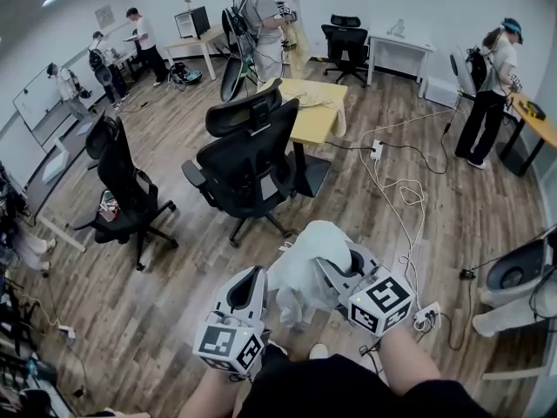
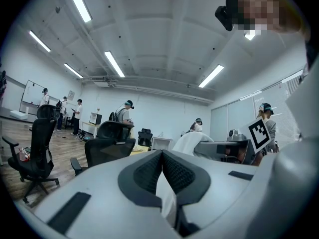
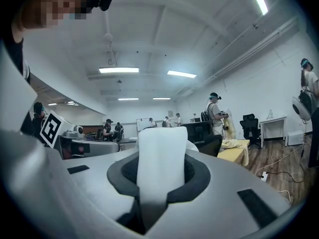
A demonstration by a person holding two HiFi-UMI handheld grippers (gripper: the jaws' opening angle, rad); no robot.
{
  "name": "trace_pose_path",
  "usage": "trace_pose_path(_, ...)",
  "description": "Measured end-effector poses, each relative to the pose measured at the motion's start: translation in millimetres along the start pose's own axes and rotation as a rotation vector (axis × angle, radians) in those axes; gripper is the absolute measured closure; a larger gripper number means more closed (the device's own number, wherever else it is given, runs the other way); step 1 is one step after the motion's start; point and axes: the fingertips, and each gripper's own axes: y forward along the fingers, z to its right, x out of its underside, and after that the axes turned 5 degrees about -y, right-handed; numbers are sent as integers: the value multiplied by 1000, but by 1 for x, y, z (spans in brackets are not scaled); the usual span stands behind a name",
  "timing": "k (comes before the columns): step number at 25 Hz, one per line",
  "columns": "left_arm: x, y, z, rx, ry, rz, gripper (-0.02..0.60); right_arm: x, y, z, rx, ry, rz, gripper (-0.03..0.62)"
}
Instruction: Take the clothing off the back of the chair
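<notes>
The limp white cloth garment [image 1: 306,266] hangs bunched between both grippers, clear of the black mesh office chair [image 1: 248,151] at 11 o'clock, whose back is bare. The left gripper [image 1: 258,275] pinches a thin edge, and the right gripper [image 1: 341,266] clamps a thick fold. It looks light and floppy, so gathered folds likely hold best.

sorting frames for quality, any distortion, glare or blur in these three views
Head view: heavy fisheye, the floor boards curve toward the edges; even light, no motion blur. Left gripper view: black vignette at the corners, ceiling lights bright without flare. Right gripper view: same vignette, the white garment close to the lens looks nearly blown out and soft.
</notes>
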Motion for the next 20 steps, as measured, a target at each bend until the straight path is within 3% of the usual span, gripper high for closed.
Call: trace_pose_path(20, -3, -10, 7, -4, 17, 7, 565, -3, -10, -6, -1, -3, 6, 502)
